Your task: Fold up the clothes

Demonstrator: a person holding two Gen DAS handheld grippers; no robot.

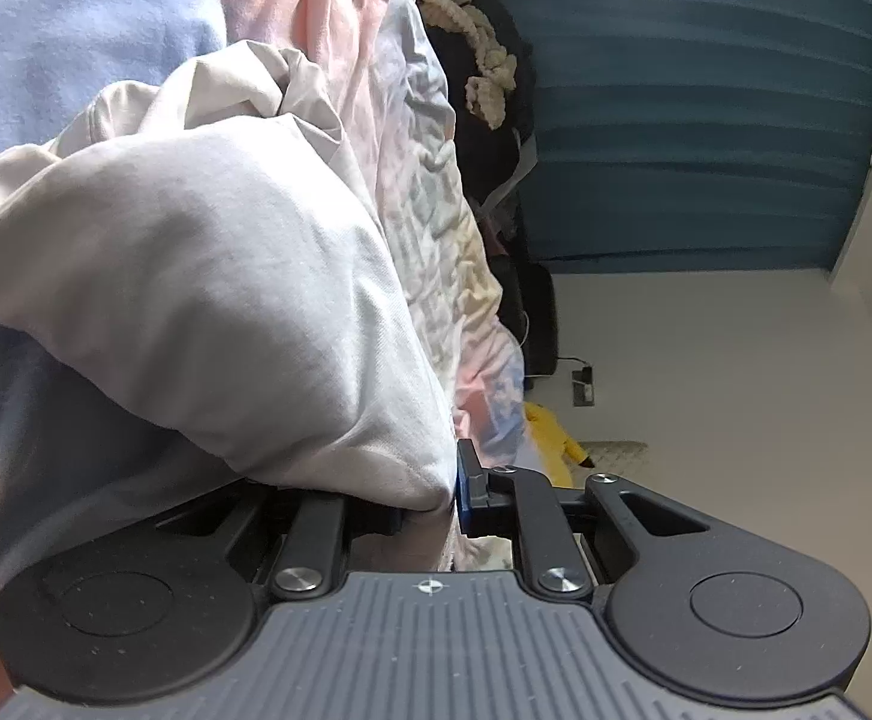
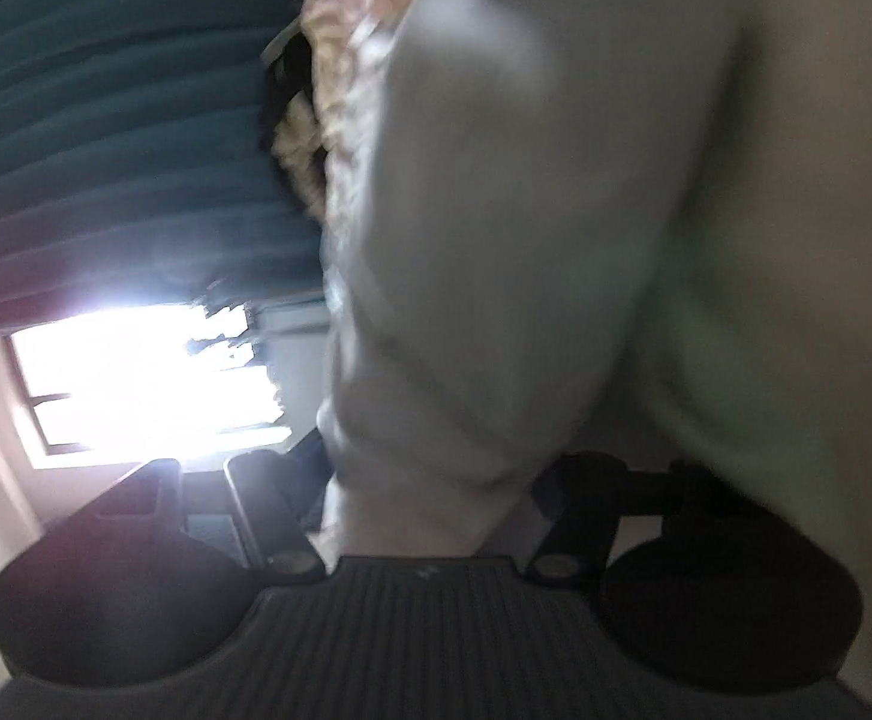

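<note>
We've got the white garment [image 1: 208, 276] bunched in the left gripper [image 1: 436, 495], jaws narrow on its corner, bed sheet [image 1: 436, 228] behind. Right gripper [image 2: 430, 498]: view blurred, cloth covers the jaws, can't tell. Risk: thin corner bite slips under tension, garment drops.

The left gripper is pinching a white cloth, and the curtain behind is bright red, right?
Not quite. The curtain is dark teal blue, not red, as the left wrist view shows. The rest holds: the left gripper does pinch the white cloth.
</note>
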